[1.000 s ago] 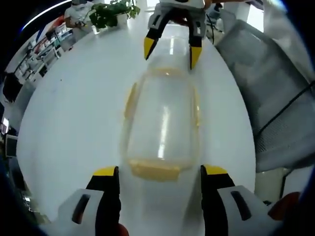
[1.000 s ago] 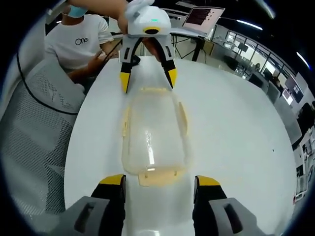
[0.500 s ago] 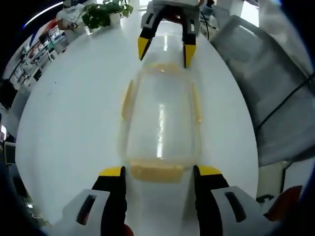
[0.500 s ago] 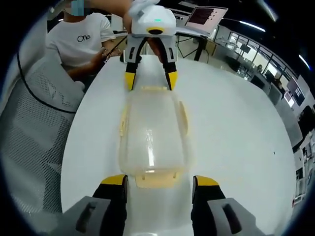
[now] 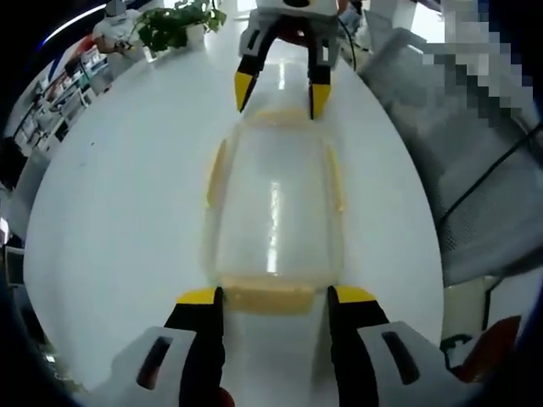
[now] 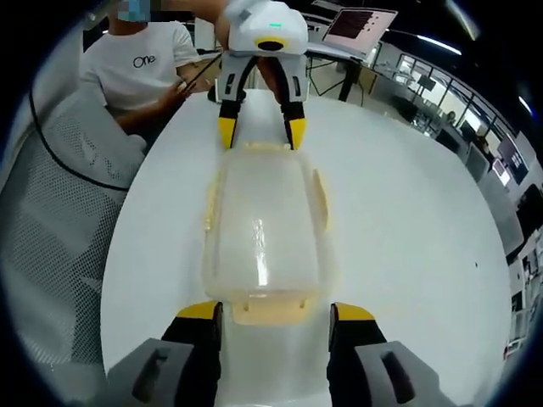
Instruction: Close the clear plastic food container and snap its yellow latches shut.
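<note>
The lid sat down on the container (image 5: 273, 212) in the middle of the white table (image 5: 119, 195). I had my left gripper (image 5: 273, 297) and right gripper (image 6: 277, 311) at opposite ends, jaws wide, each straddling an end latch (image 5: 270, 298). By my reading, none of the yellow latches was snapped shut yet.

Container (image 5: 273, 212) on table (image 5: 119, 203), lengthwise between 2 tools: left tool (image 5: 273, 298) one end, right tool (image 6: 273, 309) opposite.

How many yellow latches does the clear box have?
4: one at the end by the left gripper, one at the end by the right gripper, and one on each long side.
</note>
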{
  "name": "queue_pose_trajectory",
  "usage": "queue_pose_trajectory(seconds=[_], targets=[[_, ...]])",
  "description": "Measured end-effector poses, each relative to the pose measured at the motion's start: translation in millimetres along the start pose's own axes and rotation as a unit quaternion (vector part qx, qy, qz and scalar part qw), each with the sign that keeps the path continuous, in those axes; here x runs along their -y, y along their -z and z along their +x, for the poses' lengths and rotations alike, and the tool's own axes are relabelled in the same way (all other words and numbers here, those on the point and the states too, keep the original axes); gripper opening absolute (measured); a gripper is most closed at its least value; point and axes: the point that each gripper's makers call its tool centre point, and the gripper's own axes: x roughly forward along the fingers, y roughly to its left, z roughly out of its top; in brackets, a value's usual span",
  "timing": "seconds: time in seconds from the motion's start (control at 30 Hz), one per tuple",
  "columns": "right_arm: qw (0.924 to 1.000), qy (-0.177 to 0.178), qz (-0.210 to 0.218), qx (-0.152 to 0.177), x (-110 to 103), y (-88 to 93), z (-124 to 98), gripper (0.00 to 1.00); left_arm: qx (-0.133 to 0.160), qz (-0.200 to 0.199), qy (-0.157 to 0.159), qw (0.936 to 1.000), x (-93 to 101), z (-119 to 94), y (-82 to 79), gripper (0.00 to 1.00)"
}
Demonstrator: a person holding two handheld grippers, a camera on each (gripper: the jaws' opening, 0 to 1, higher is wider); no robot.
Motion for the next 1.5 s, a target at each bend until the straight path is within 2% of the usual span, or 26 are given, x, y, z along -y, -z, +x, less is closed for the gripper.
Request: queue_pose_trajectory(seconds=[0.3, 0.53, 0.67, 0.77, 0.97, 1.07, 1.5], targets=[[0.9999, -0.007, -0.012, -0.004, -0.5, 0.4, 3.0, 0.47, 0.002, 0.006, 0.004, 1.0, 0.6, -0.3, -0.4, 0.46], [0.9998, -0.02, -0.002, 0.0, 0.8, 1.6, 3.7, 0.48, 0.002, 0.008, 0.004, 1.0, 0.0, -0.3, -0.1, 0.45], [0.9991, -0.042, 0.002, 0.0, -5.7, 2.5, 4.3, 0.42, 0.002, 0.011, 0.006, 0.9999, 0.6, -0.4, 0.1, 0.44], [0.999, -0.044, 0.005, -0.001, -4.8, 3.6, 4.8, 0.41, 0.003, 0.013, 0.006, 0.9999, 0.1, -1.0, 0.3, 0.39], [0.9987, -0.05, 0.0, -0.001, -5.2, 2.9, 4.9, 0.41, 0.003, 0.012, 0.005, 0.9999, -0.2, -1.1, 0.8, 0.39], [0.9987, -0.051, -0.003, -0.005, -4.2, 3.4, 5.0, 0.37, 0.001, 0.011, 0.005, 0.9999, 0.7, -1.1, 0.5, 0.39], [0.9986, -0.049, -0.005, -0.02, -6.1, 2.8, 5.7, 0.37, -0.005, 0.012, 0.003, 0.9999, 1.8, -0.3, 0.7, 0.39]])
